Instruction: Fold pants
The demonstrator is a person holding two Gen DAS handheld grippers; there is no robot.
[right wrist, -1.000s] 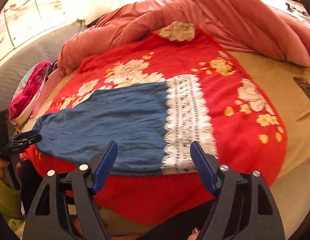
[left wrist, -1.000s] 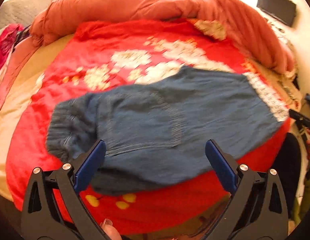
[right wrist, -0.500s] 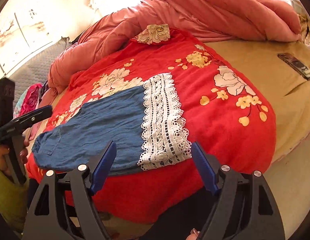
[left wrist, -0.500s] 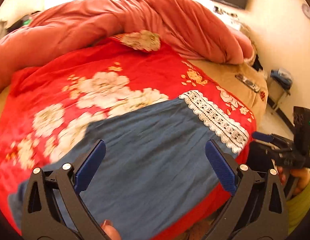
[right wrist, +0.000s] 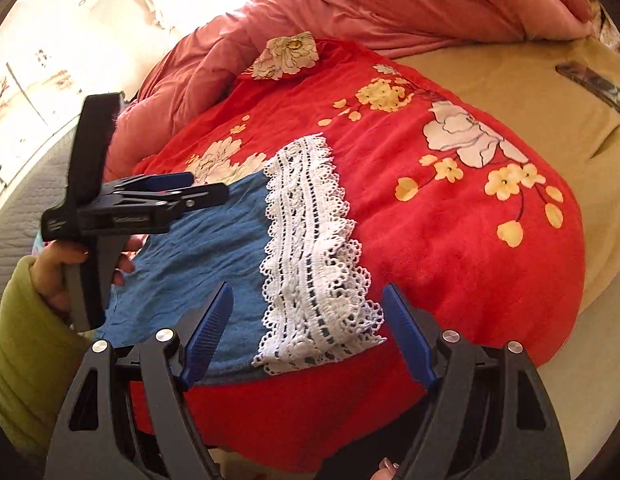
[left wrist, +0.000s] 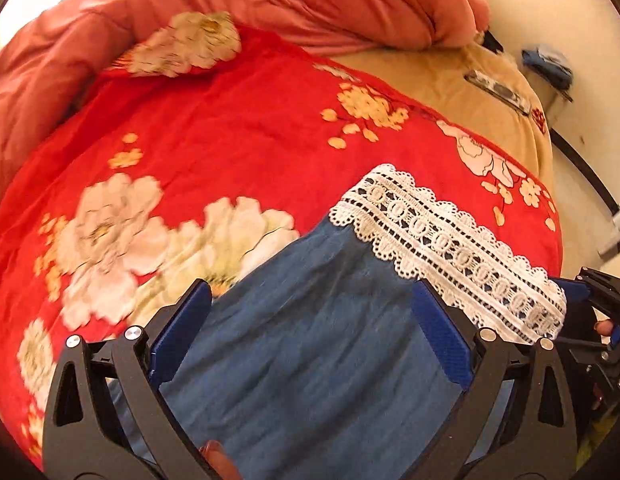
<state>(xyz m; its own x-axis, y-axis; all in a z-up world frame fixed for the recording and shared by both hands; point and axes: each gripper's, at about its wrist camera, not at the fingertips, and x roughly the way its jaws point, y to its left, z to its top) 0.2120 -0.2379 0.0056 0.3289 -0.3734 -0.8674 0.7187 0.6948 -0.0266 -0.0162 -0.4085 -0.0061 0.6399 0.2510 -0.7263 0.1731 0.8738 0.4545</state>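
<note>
A bed (right wrist: 521, 92) with a tan sheet carried everything. A salmon-pink quilt (right wrist: 389, 4) was heaped along its far edge. In front of that, a red blanket (right wrist: 449, 248) printed with pale flowers covered the middle of the bed and hung over the near edge. No container showed in either view.

The blue pants (right wrist: 198, 248) lay flat on the red blanket by the near edge, their white lace hem (right wrist: 310, 264) turned toward the bed's right side. A dark remote-like object (right wrist: 593, 84) rested on the tan sheet close to the far right corner.

The left gripper (left wrist: 310, 340) hung over the blue cloth just short of the lace, its jaws spread wide with nothing pinched between them; a hand (right wrist: 58, 272) in a green sleeve (right wrist: 26, 360) held it. The right gripper (right wrist: 308, 332) hovered at the near edge above the lace hem, jaws likewise wide apart and clear of the fabric.
</note>
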